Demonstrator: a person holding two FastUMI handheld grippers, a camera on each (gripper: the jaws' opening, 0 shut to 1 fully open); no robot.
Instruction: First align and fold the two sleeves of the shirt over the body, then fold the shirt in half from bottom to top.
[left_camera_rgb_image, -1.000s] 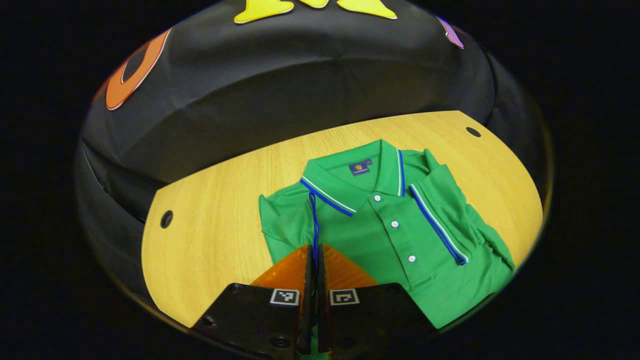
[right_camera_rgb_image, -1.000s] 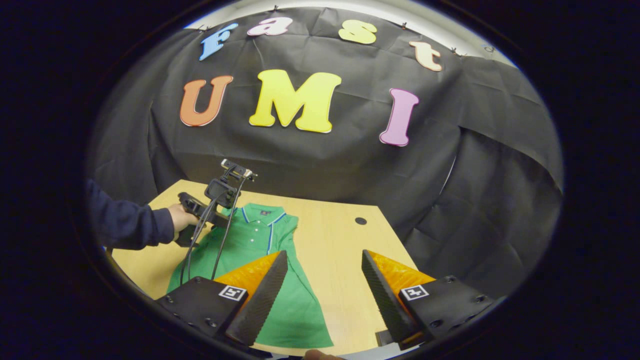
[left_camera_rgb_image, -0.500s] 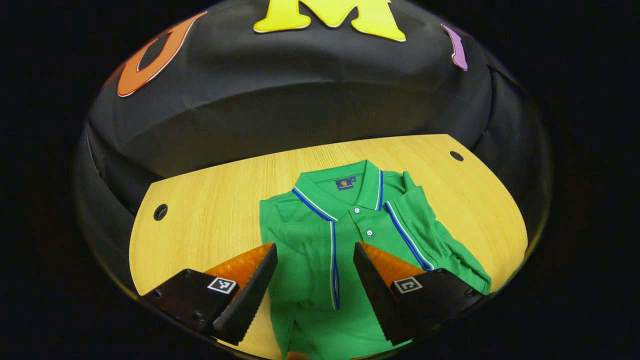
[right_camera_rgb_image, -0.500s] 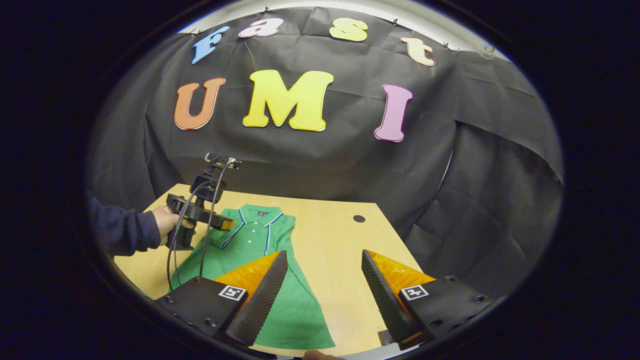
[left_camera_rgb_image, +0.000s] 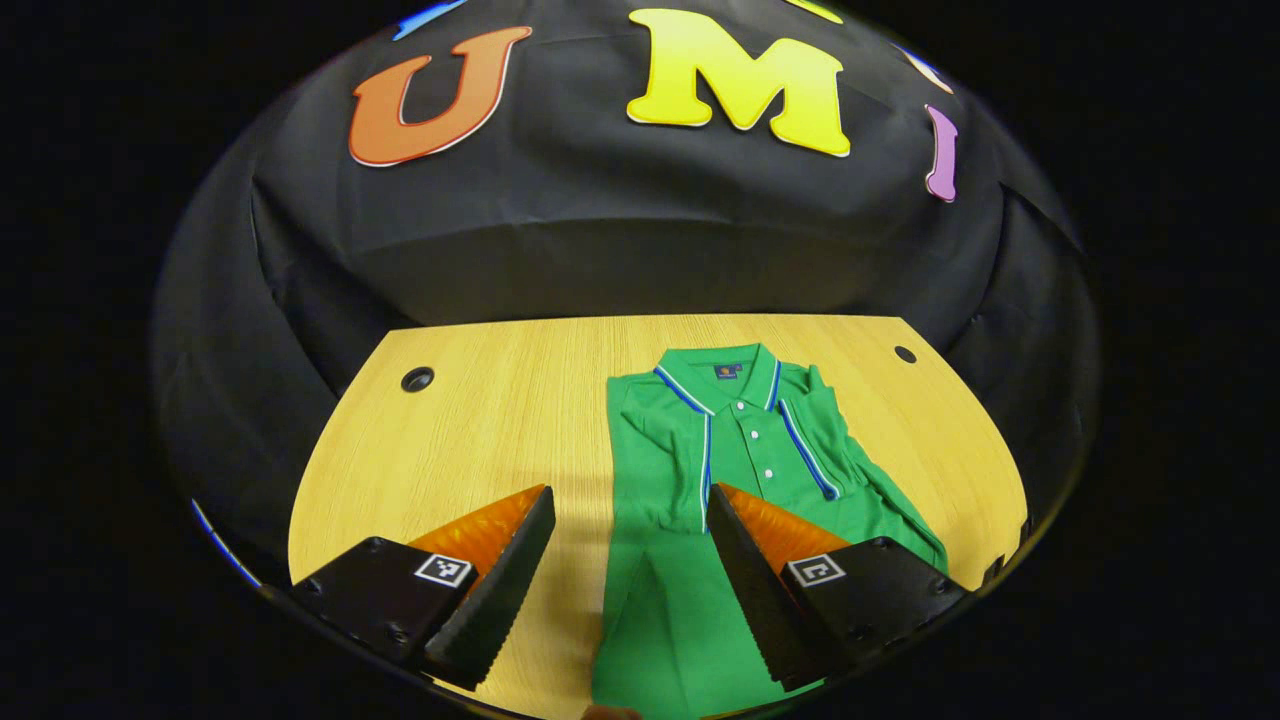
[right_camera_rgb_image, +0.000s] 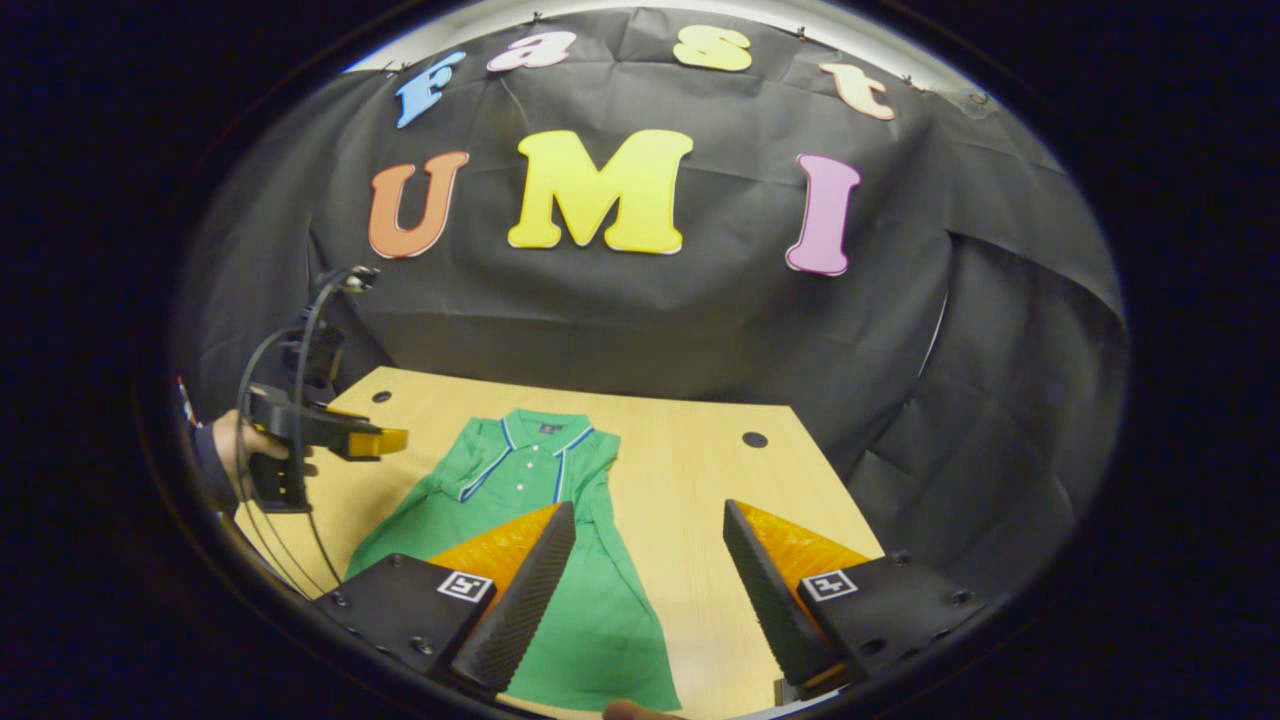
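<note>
Your left gripper (left_camera_rgb_image: 630, 500) and right gripper (right_camera_rgb_image: 648, 515) both gape wide, holding nothing — the shirt (left_camera_rgb_image: 735, 470) lies flat on the table (left_camera_rgb_image: 480, 440), sleeves folded in, collar at twelve o'clock.

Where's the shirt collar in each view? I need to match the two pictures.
Left gripper view: the collar sits right of centre, at the shirt's far end, beyond the open gripper.
Right gripper view: the collar sits left of centre, above the near finger.
Shared landmark: the button placket below it.

Both views look down from above the near edge, sharing the shirt (left_camera_rgb_image: 740, 470) (right_camera_rgb_image: 520, 500).
</note>
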